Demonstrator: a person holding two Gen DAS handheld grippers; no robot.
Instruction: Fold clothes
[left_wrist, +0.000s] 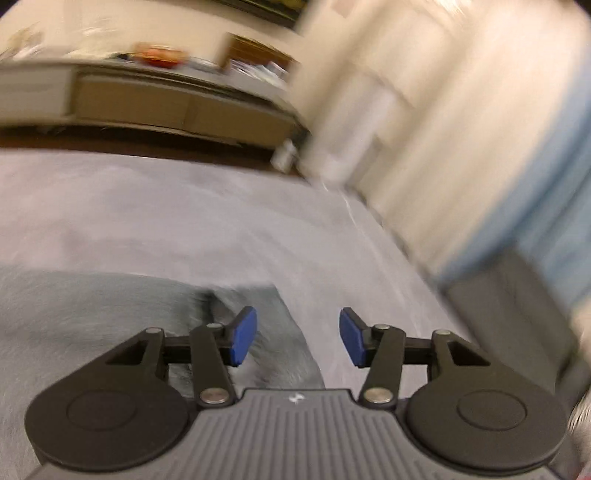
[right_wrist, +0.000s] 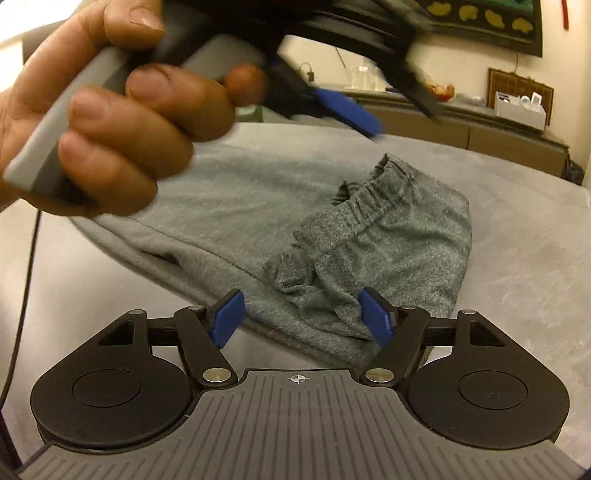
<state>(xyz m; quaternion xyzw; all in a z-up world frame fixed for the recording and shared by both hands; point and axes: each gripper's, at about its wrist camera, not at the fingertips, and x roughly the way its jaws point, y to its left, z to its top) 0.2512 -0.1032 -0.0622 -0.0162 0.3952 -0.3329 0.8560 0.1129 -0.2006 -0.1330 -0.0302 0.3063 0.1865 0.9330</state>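
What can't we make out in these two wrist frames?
- Left wrist view: motion blur smears the sideboard and what sits on it; items unreadable.
- Left wrist view: the grey pants are cut off by the left edge and the left gripper body; their fold state is unclear.
- Right wrist view: the hand covers the pants' far-left part.
- Right wrist view: small items in the white bin are too small.

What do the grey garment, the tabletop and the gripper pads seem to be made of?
Grey garment: soft heathered knit, probably cotton jersey; speckled weave, gathered elastic waistband.
Tabletop: hard, matte grey, stone-like or laminate; faint mottling.
Right gripper pads: blue, matte, probably rubber or plastic.
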